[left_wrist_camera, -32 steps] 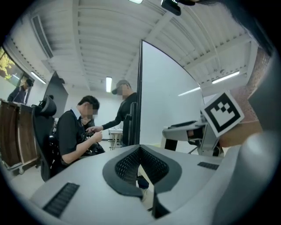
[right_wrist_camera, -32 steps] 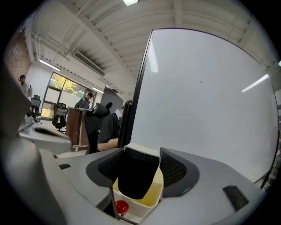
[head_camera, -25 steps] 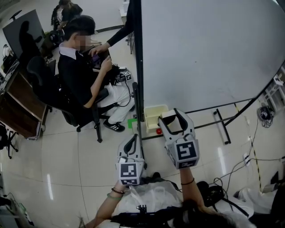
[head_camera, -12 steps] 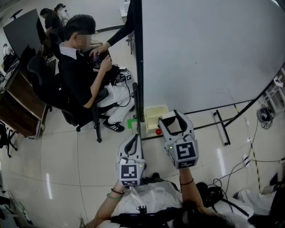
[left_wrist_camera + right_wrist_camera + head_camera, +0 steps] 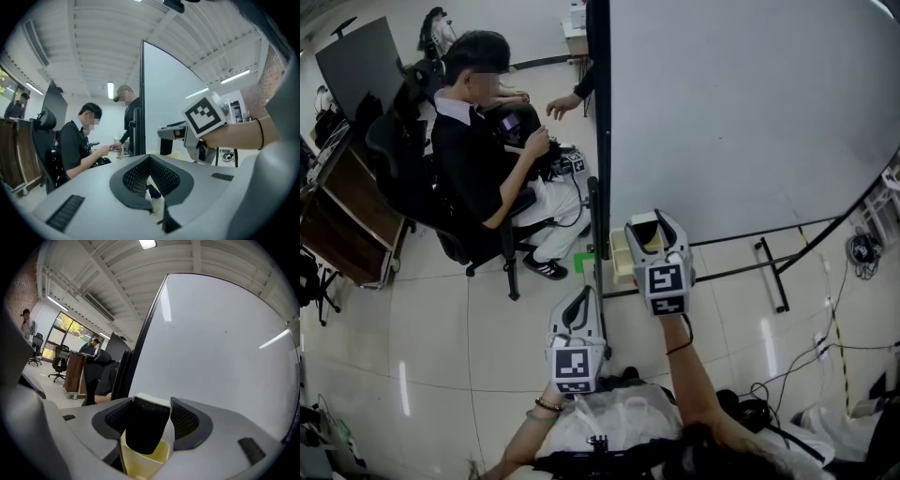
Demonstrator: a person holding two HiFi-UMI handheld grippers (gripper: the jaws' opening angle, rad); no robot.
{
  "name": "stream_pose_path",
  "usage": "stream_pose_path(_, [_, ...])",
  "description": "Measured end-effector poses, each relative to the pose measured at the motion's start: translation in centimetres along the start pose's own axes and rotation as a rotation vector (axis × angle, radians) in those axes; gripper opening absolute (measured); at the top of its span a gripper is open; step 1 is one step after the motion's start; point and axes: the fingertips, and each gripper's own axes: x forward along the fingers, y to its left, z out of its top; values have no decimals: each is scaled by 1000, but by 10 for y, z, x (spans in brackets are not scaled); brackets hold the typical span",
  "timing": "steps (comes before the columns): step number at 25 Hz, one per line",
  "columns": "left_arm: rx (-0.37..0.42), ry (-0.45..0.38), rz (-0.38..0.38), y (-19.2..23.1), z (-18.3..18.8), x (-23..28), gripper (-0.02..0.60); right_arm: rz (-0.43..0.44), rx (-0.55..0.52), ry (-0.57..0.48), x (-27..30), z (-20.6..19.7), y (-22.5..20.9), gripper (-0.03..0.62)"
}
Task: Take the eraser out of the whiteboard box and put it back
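My right gripper (image 5: 656, 228) is shut on the eraser (image 5: 146, 427), a black felt block with a white back, held upright between the pads. It hangs right over the pale yellow box (image 5: 620, 255), whose open top (image 5: 140, 460) shows just beneath the eraser, at the foot of the whiteboard (image 5: 741, 112). My left gripper (image 5: 578, 302) sits lower and to the left, near my body, shut with nothing in it (image 5: 150, 159). From the left gripper view, the right gripper (image 5: 176, 133) shows beside the board's edge.
A person (image 5: 478, 159) sits on an office chair left of the board's black post (image 5: 600, 141). Another person's hand (image 5: 562, 105) reaches from behind it. A green object (image 5: 582, 259) lies by the box. The stand's legs (image 5: 769, 272) and cables (image 5: 825, 347) cross the floor at right.
My right gripper has moved left and away from me with the eraser, and now covers the box. My left gripper has stayed put. The hand behind the board has drawn back.
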Motion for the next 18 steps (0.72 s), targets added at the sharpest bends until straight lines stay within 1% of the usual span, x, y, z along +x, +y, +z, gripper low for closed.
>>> stream_pose_path(4, [-10, 5, 25, 7, -2, -4, 2, 36, 3, 124, 14, -48, 14, 263])
stream_pose_path(5, [-11, 6, 29, 9, -3, -5, 2, 46, 2, 143, 16, -56, 17, 269])
stream_pose_path(6, [-12, 8, 34, 10, -3, -5, 3, 53, 0, 151, 17, -60, 19, 289])
stream_pose_path(7, [-13, 11, 37, 12, -4, -6, 3, 58, 9, 151, 18, -62, 20, 291])
stream_pose_path(9, [-18, 15, 40, 12, -5, -6, 3, 61, 62, 132, 20, -59, 18, 350])
stream_pose_path(10, [-20, 16, 39, 12, -6, -6, 3, 61, 90, 116, 19, -56, 15, 353])
stream_pose_path(13, [-13, 10, 25, 6, -3, -5, 3, 61, 133, 26, 0, -31, 8, 349])
stream_pose_path(14, [-11, 8, 21, 5, -2, -5, 2, 66, 143, -10, -10, -18, 7, 314])
stream_pose_path(15, [-11, 8, 18, 4, -2, -5, 3, 72, 151, -38, -21, -8, 6, 311])
stream_pose_path(18, [-12, 13, 7, 0, -3, -4, 3, 80, 141, -71, -52, 1, 7, 295])
